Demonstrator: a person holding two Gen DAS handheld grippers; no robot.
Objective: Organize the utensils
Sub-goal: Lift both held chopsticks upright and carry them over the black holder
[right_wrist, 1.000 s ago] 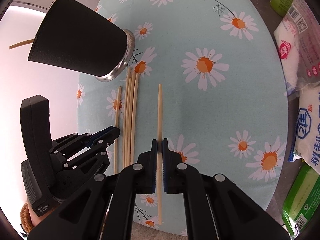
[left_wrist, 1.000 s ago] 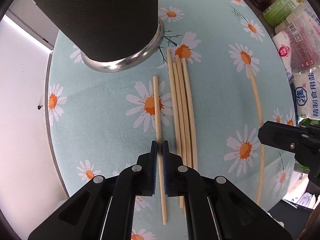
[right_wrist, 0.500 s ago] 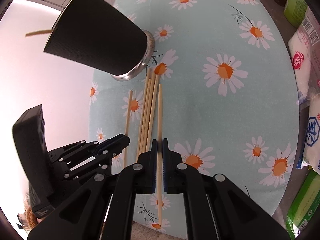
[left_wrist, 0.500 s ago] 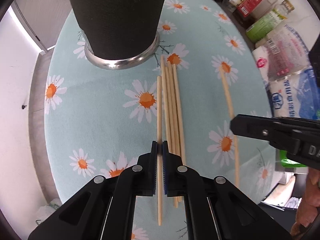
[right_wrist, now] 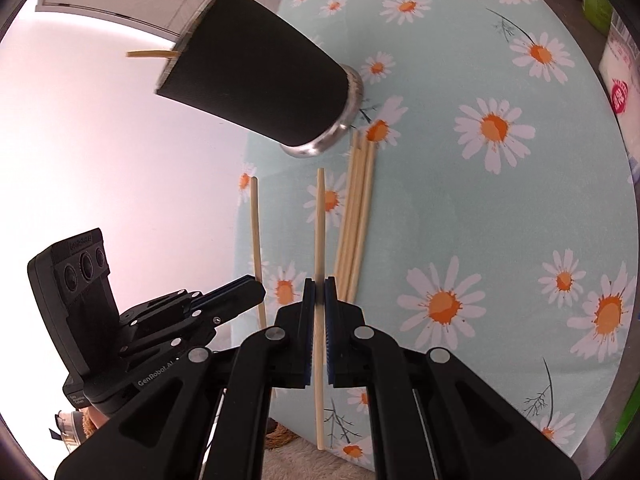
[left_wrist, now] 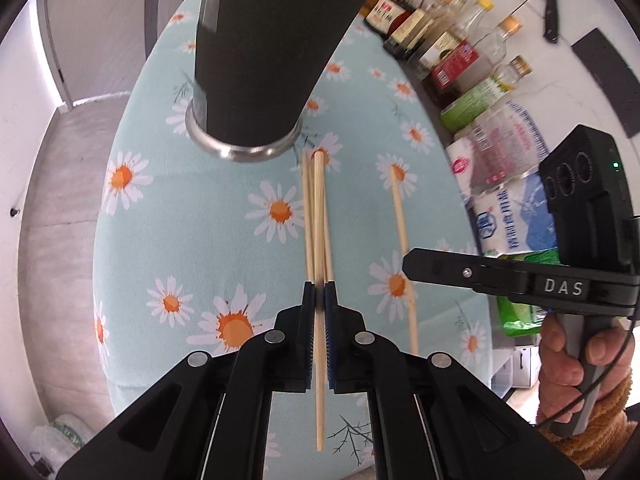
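A black cup [left_wrist: 264,60] on a steel base stands on the daisy tablecloth [left_wrist: 180,220], with several chopsticks poking out of its rim. My left gripper [left_wrist: 319,296] is shut on one wooden chopstick [left_wrist: 319,200], held above a loose bundle of chopsticks [left_wrist: 307,216] lying on the cloth. My right gripper [right_wrist: 319,292] is shut on another chopstick [right_wrist: 320,232], its tip pointing toward the cup [right_wrist: 260,80]. The bundle [right_wrist: 358,208] lies just right of it. In the right wrist view the left gripper [right_wrist: 260,292] is at lower left with its chopstick [right_wrist: 254,220]. The right gripper [left_wrist: 406,264] shows in the left wrist view.
Sauce bottles [left_wrist: 440,40] line the table's far right side, with bags of salt [left_wrist: 504,216] and a green packet nearer. A knife [left_wrist: 548,4] hangs on the wall. A hand [left_wrist: 568,356] holds the right gripper's handle. The table's edge curves down the left.
Both grippers have risen off the cloth, each carrying its chopstick, and tilted up toward the cup. The left one moved more; the cup's rim and the bottles have come into its view.
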